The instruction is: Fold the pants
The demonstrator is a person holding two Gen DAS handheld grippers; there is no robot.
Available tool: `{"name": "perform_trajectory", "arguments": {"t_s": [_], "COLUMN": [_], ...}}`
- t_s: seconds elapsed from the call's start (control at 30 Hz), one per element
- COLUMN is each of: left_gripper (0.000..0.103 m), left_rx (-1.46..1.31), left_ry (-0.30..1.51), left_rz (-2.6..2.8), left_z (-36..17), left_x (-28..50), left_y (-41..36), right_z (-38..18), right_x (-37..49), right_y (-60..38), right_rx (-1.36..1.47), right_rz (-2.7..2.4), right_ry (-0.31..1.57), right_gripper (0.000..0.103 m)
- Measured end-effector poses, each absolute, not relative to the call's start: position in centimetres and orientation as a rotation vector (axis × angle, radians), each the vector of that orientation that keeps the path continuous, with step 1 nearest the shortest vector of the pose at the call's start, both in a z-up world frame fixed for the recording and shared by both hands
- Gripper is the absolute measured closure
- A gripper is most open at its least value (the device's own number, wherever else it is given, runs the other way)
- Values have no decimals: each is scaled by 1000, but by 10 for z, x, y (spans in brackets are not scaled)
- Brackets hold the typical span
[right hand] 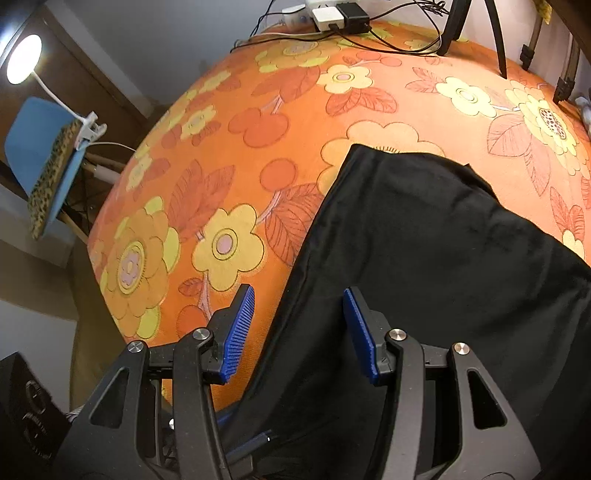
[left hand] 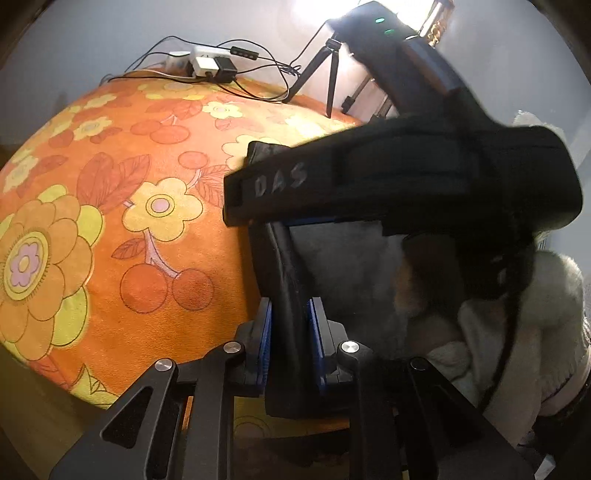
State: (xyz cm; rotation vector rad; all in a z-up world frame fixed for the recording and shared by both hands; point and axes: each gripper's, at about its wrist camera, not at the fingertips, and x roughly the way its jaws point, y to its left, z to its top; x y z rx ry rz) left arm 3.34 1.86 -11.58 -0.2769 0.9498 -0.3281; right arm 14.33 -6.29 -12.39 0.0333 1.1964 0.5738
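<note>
The black pants (right hand: 424, 266) lie on the orange flowered table cover (right hand: 229, 155), reaching from the lower right toward the middle. My right gripper (right hand: 299, 332) is open, its blue pads (right hand: 240, 328) astride the pants' left edge, just above the cloth. In the left wrist view my left gripper (left hand: 290, 347) is shut on a fold of the black pants (left hand: 284, 295) and holds it lifted off the table. The body of the right gripper (left hand: 424, 177), black with "DAS" written on it, crosses the left wrist view close above the held cloth.
A power strip with chargers and cables (right hand: 332, 16) and black tripod legs (right hand: 458, 26) stand at the table's far edge. A blue chair with a clip lamp (right hand: 48, 147) stands left of the table. The person's white fleece sleeve (left hand: 517, 325) is at the right.
</note>
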Motion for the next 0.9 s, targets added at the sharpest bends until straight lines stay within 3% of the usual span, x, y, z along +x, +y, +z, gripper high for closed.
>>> {"name": "perform_trajectory", "arguments": {"t_s": [0.03, 0.1, 0.13, 0.17, 0.2, 0.23, 0.33, 0.4, 0.43, 0.47, 0.5, 0.63, 0.9], "left_gripper": [86, 85, 84, 75, 68, 54, 51, 54, 64, 81, 85, 90, 90], "left_rx": [-269, -263, -253, -237, -226, -218, -235, -254, -264, -265, -253, -183, -171], "left_ry": [950, 954, 952, 951, 951, 951, 975, 983, 982, 980, 977, 909, 825], "left_rz": [-324, -316, -304, -289, -280, -273, -267, -284, -297, -312, -316, -347, -449], "left_z": [-115, -116, -116, -115, -116, -116, -122, -124, -124, -123, -121, -103, -73], "left_x": [33, 34, 33, 32, 32, 31, 34, 35, 35, 34, 33, 22, 14], "left_y": [18, 17, 16, 15, 13, 13, 13, 13, 13, 11, 8, -9, -41], "right_z": [-126, -128, -128, -128, -129, -129, -128, -125, -124, -122, -121, -109, -76], "right_x": [142, 141, 142, 142, 143, 144, 144, 142, 142, 141, 141, 136, 121], "right_y": [-62, -63, -64, -67, -69, -72, -78, -83, -84, -87, -88, -100, -155], "right_rx": [22, 6, 13, 29, 43, 63, 99, 120, 130, 145, 155, 192, 246], "right_rz": [566, 558, 564, 571, 574, 579, 585, 585, 585, 587, 588, 597, 612], "right_ry": [1196, 1192, 1192, 1196, 1201, 1202, 1200, 1192, 1189, 1185, 1180, 1151, 1055], "right_gripper": [53, 74, 78, 86, 89, 91, 95, 97, 97, 97, 97, 98, 99]}}
